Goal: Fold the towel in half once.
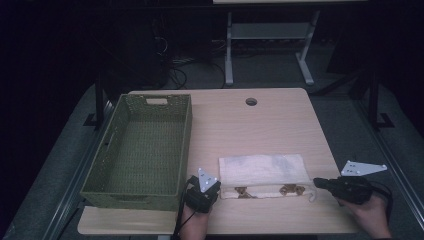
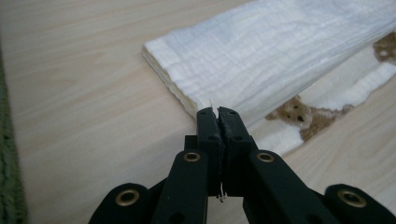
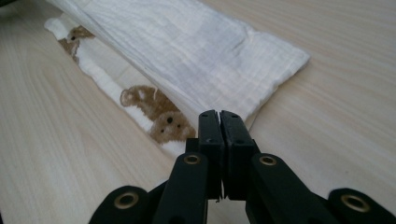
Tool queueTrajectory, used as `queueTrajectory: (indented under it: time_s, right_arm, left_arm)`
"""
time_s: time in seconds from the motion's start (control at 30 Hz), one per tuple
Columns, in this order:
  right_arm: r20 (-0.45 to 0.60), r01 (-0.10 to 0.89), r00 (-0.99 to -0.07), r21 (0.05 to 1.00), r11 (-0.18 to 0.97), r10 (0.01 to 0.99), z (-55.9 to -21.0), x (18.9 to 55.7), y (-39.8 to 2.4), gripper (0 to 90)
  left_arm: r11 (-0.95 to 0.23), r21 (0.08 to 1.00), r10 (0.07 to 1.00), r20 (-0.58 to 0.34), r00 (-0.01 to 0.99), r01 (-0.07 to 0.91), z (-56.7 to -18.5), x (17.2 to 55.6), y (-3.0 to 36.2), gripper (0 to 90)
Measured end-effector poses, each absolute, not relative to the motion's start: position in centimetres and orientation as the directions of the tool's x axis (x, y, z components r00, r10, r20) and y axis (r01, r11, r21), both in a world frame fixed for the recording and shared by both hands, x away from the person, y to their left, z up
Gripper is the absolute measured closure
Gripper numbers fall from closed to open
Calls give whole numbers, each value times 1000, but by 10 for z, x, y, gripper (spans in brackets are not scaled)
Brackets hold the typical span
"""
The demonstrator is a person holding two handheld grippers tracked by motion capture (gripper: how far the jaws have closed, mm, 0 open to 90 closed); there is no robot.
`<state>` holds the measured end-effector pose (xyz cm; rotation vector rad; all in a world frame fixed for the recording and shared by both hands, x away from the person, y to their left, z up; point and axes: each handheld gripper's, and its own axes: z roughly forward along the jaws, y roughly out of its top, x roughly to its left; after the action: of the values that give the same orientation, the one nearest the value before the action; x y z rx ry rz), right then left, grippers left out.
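Observation:
A folded white cloth (image 1: 262,170) with brown bear prints along its near strip lies on the wooden table (image 1: 240,120), right of centre near the front edge. My left gripper (image 1: 218,186) sits at the cloth's near left corner. In the left gripper view the cloth (image 2: 280,56) runs into the left gripper (image 2: 218,112), whose jaws are shut with a white sliver of fabric pinched at the tips. My right gripper (image 1: 316,182) is at the near right corner. In the right gripper view the right gripper (image 3: 219,115) is shut where the top layer of the cloth (image 3: 196,51) ends.
A green woven basket (image 1: 185,145) with nothing in it stands on the left half of the table, and its wall (image 2: 7,163) edges the left gripper view. A round cable hole (image 1: 251,101) sits near the far edge. A table frame stands on the floor behind.

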<state>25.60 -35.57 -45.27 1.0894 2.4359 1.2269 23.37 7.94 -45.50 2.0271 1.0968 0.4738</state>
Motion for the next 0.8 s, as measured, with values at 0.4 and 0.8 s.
queueTrajectory:
  time_s: [0.4, 0.8]
  right_arm:
    - [153, 560, -698, 725, 401, 699, -462, 248, -363, 840]
    - [137, 536, -701, 748, 391, 700, -455, 273, -354, 746]
  left_arm:
    - [-364, 744, 811, -43, 584, 561, -461, 227, 81, 829]
    - [-373, 767, 801, -18, 599, 522, -445, 251, 68, 608]
